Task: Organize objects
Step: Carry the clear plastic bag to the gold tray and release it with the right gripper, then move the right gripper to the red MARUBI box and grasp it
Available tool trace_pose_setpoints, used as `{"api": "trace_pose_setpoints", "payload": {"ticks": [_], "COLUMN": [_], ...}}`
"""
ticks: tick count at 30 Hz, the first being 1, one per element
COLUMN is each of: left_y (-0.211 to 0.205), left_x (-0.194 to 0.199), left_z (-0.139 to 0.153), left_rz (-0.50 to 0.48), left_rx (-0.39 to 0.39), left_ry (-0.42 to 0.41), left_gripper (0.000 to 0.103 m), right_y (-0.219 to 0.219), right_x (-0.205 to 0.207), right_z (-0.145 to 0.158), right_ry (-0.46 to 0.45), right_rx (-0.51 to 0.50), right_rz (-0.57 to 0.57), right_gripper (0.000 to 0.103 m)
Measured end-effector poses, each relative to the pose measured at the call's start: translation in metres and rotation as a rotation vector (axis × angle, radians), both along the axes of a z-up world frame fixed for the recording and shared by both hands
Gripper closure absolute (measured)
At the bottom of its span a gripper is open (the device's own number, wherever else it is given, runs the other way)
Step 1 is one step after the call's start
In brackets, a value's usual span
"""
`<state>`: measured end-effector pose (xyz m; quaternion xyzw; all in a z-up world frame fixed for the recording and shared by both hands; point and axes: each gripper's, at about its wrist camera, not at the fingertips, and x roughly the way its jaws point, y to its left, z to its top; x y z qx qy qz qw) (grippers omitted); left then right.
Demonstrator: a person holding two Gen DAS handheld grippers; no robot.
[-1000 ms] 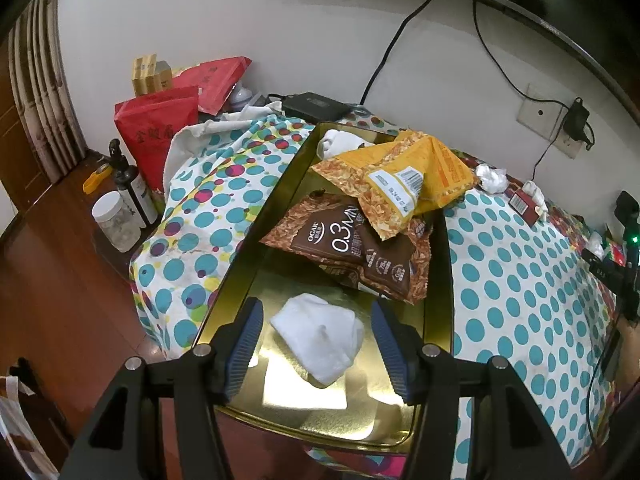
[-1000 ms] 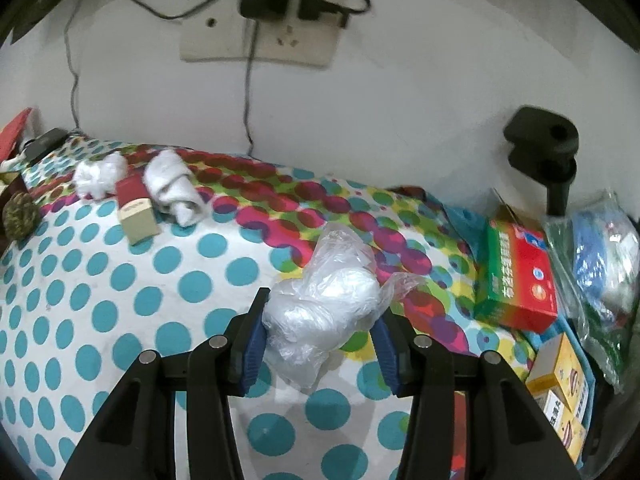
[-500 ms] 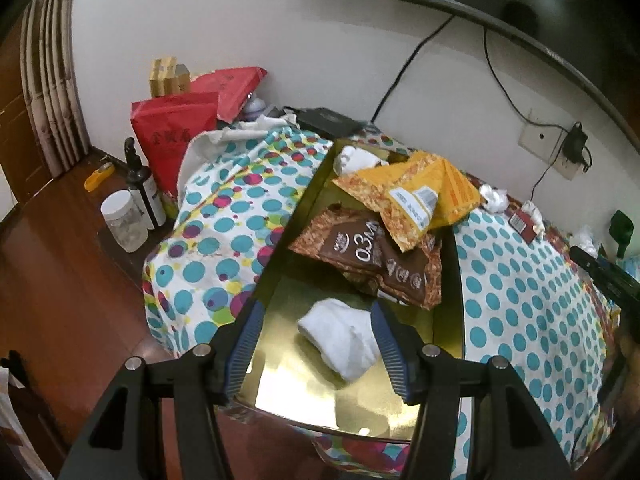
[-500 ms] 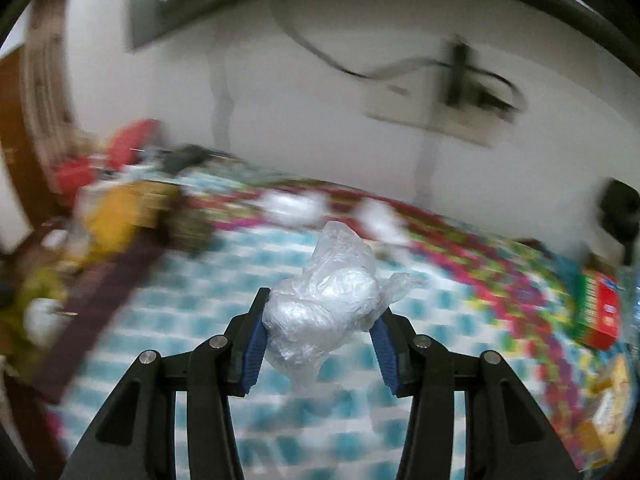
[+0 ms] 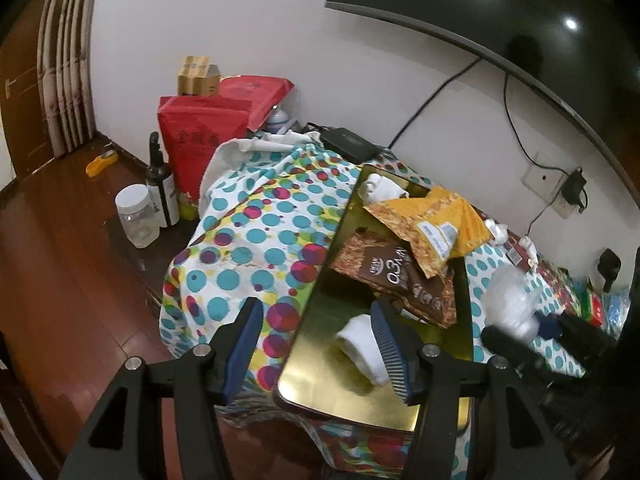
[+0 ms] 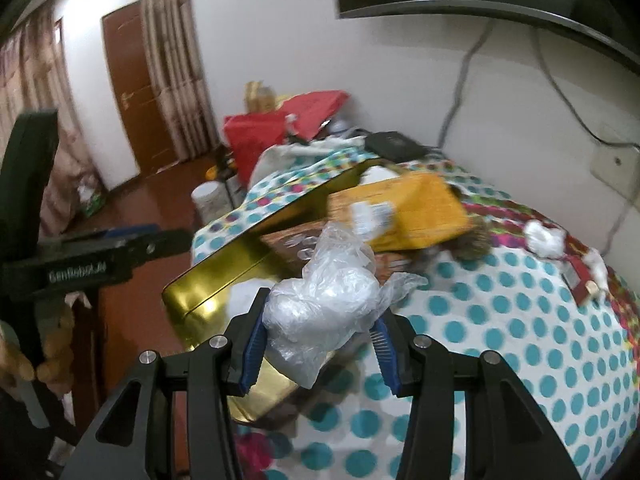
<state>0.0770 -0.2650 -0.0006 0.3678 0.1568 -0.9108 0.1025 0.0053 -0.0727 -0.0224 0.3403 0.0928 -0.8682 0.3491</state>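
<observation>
A gold tray (image 5: 352, 394) lies on the polka-dot cloth and holds a white rolled cloth (image 5: 360, 346), a brown snack bag (image 5: 394, 278), a yellow snack bag (image 5: 432, 216) and another white cloth (image 5: 380, 186). My left gripper (image 5: 320, 350) is open and empty, above the tray's near left edge. My right gripper (image 6: 320, 342) is shut on a crumpled clear plastic bag (image 6: 326, 300), held above the tray's near corner (image 6: 192, 300). The bag also shows in the left wrist view (image 5: 510, 304).
Red bags (image 5: 200, 136), a dark bottle (image 5: 160, 184) and a clear jar (image 5: 136, 216) stand on the floor to the left. A black box (image 5: 350, 144) sits at the table's back. White wads (image 6: 544, 238) and a small red box (image 6: 580, 276) lie on the cloth (image 6: 500, 320).
My right gripper has swung left with the plastic bag, from the table's right end to the gold tray. My left gripper has pulled back and shifted left off the white cloth.
</observation>
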Motion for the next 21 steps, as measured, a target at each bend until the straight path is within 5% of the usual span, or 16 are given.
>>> {"api": "trace_pose_setpoints", "payload": {"ticks": [16, 18, 21], "left_y": [-0.007, -0.007, -0.003], "left_x": [0.002, 0.002, -0.002], "left_z": [-0.013, -0.012, -0.012], "left_rz": [0.009, 0.016, 0.008], "left_rx": [0.047, 0.047, 0.052], "left_ry": [-0.02, -0.006, -0.015], "left_gripper": [0.045, 0.045, 0.045], "right_y": [-0.031, -0.031, -0.025], "right_x": [0.007, 0.008, 0.009], "right_z": [-0.029, -0.029, -0.025], "right_ry": [-0.077, -0.072, -0.064], "right_rx": [0.088, 0.082, 0.044], "right_rz": [0.08, 0.082, 0.087], "right_gripper": [0.054, 0.037, 0.03]}}
